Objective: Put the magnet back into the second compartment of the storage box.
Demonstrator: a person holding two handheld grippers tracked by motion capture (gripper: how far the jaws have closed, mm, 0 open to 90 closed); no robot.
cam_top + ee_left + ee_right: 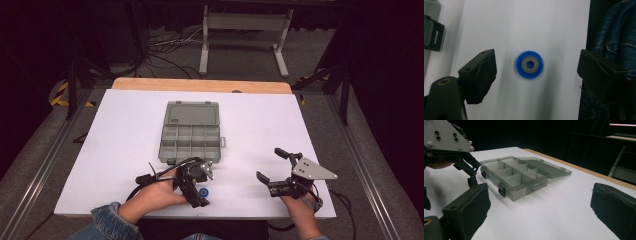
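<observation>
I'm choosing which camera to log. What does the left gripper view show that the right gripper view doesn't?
Left gripper view: a blue disc with a grey ring at its centre, lying flat between the open left gripper jaws, untouched, plus a denim sleeve at the right edge.

Right gripper view: the whole organizer box, lid open and laid flat, compartments apparently empty, and the open right gripper.

Shared: the white table and part of the box, which the left gripper view catches at its edge.

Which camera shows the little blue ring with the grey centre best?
The left gripper view: the round blue ring with a grey metal centre lies flat on the white table, centred between open tongs. In the high view it is a small blue spot beside the left gripper.
</observation>
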